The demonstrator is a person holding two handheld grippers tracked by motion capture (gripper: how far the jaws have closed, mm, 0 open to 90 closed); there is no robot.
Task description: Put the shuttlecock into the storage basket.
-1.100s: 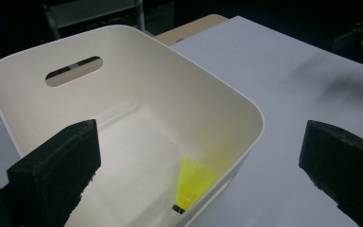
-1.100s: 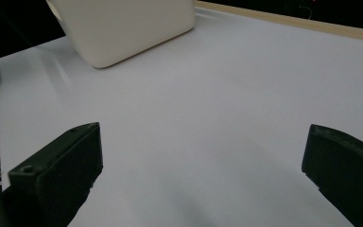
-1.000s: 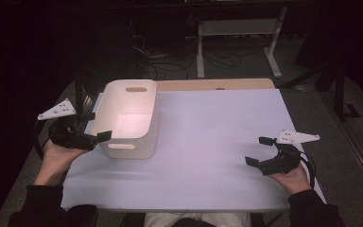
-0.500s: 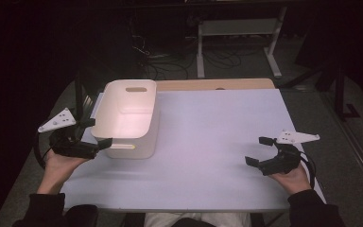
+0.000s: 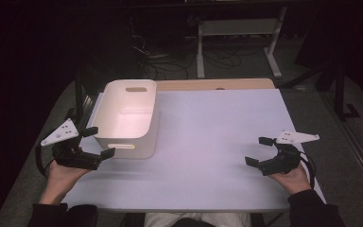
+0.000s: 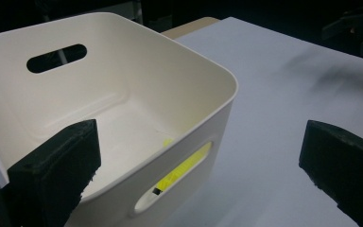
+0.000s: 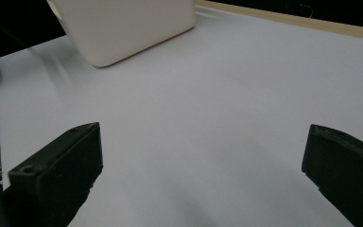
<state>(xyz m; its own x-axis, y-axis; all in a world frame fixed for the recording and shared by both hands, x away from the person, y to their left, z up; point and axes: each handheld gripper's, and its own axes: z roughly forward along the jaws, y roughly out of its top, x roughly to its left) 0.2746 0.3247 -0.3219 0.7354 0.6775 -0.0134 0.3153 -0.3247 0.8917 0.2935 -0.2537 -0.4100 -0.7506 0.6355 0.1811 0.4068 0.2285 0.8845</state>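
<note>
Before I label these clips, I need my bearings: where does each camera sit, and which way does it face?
High view: above the person's side, looking forward and down on the table; both hands and sleeves show.
Left gripper view: on the left hand-held gripper, facing the white bin; its open jaws show.
Right gripper view: on the right hand-held gripper, facing across the table; open jaws show.
All three share the bin.

One white bin [image 5: 127, 118] on one white table sheet [image 5: 217, 142], with two slot handles cut in its walls. Two grippers, left [image 5: 97, 142] and right [image 5: 260, 150], each with two black jaws. One yellow item [image 6: 182, 170] inside the bin.
</note>
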